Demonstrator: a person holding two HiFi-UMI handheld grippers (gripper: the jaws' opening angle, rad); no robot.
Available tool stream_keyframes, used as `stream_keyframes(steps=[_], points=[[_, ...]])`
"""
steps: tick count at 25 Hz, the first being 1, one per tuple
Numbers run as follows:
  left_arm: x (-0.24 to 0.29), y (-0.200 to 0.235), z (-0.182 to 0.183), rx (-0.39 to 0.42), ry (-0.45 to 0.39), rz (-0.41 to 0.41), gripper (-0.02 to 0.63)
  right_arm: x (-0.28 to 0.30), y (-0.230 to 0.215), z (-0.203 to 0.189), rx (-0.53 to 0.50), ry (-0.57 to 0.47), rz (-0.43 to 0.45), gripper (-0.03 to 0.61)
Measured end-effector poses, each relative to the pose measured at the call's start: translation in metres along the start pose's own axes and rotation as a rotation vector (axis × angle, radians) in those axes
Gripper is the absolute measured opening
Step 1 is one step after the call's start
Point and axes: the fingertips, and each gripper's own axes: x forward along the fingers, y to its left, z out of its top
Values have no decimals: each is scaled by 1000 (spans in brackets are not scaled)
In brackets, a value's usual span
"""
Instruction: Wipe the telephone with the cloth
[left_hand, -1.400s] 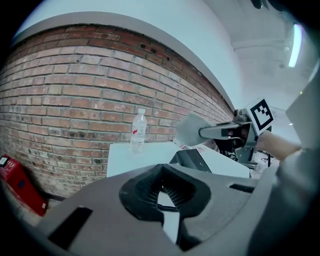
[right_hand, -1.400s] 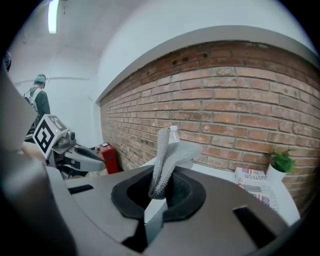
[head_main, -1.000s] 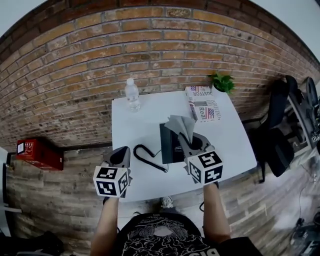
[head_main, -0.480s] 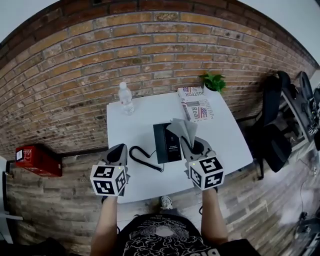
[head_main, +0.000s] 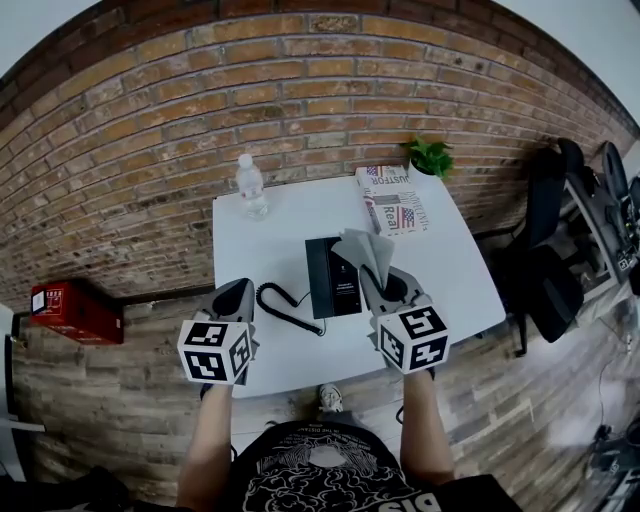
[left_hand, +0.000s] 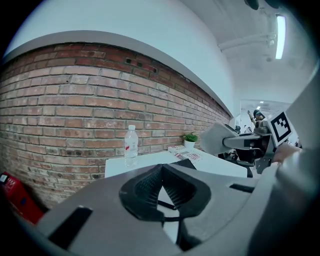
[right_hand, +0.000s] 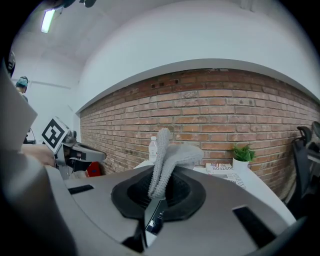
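Observation:
A black telephone (head_main: 332, 278) lies in the middle of the white table (head_main: 270, 250), its coiled cord (head_main: 283, 305) trailing to the left. My right gripper (head_main: 383, 283) hovers over the phone's right side, shut on a grey cloth (head_main: 364, 252) that sticks up from the jaws; the same cloth (right_hand: 167, 161) fills the right gripper view between the pads. My left gripper (head_main: 236, 305) hangs at the table's front left, shut with nothing in it; its black pads (left_hand: 165, 187) meet in the left gripper view.
A water bottle (head_main: 250, 187) stands at the table's back left. A folded newspaper (head_main: 392, 203) and a small potted plant (head_main: 429, 157) sit at the back right by the brick wall. A red box (head_main: 68, 309) is on the floor left; dark bags (head_main: 552, 270) lie right.
Both grippers have stayed almost in place; the view has shifted slightly. The right gripper still holds the cloth over the phone.

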Motion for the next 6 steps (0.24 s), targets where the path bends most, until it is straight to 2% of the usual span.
stream_keyframes(steps=[6], points=[[4,-3,1,-4,0,-1,6,2,-3,-1,-1,3,7,12]])
